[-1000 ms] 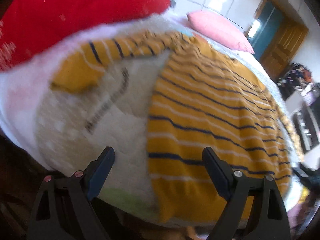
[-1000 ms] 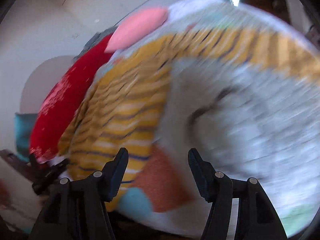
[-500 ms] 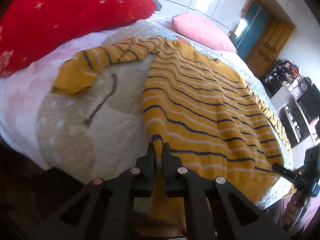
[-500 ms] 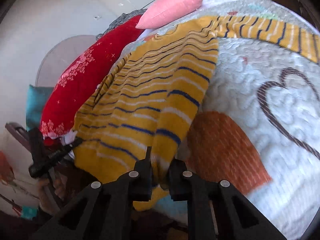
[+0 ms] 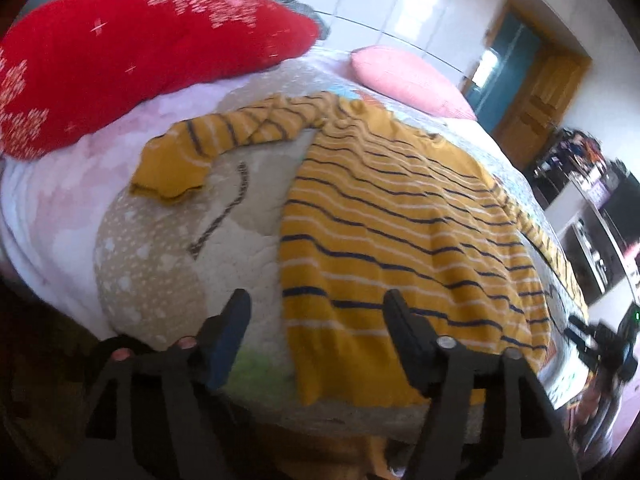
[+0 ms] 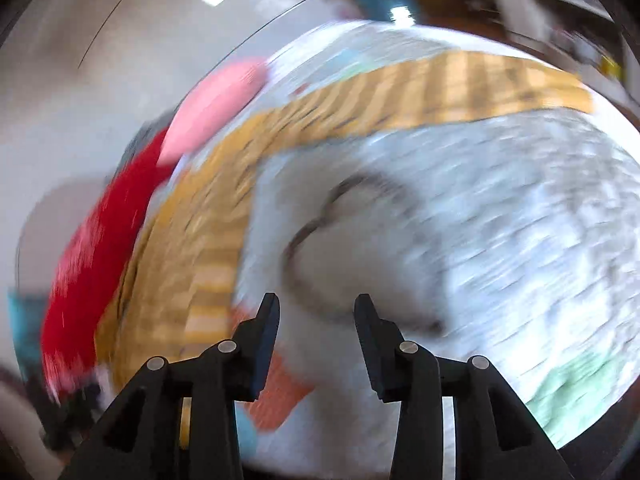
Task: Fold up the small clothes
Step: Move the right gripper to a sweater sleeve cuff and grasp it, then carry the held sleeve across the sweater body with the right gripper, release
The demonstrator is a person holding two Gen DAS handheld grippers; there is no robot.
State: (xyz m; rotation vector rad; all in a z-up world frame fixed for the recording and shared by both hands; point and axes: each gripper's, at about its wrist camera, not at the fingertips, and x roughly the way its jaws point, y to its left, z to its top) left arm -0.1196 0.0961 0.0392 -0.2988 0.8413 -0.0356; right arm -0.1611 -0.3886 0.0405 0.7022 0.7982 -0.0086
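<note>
A mustard-yellow sweater with navy and white stripes [image 5: 400, 240] lies spread flat on the patterned bedspread [image 5: 160, 264], its left sleeve [image 5: 224, 144] bent out to the left. My left gripper [image 5: 316, 312] is open and empty, just above the sweater's near left hem corner. In the blurred right wrist view the sweater [image 6: 200, 256] lies at the left with its right sleeve [image 6: 460, 84] stretched across the top. My right gripper [image 6: 316, 316] is open and empty over the bedspread [image 6: 500, 240], to the right of the sweater's hem.
A big red pillow [image 5: 120, 48] and a pink pillow [image 5: 404, 76] lie at the head of the bed. A wooden door [image 5: 536, 100] and shelves [image 5: 592, 216] stand beyond the bed. The other gripper [image 5: 600, 340] shows at the bed's right edge.
Both grippers were shut on the sweater's hem corners half a second ago. Both have opened and let go; the sweater now lies flat. The right gripper is swinging fast to the right.
</note>
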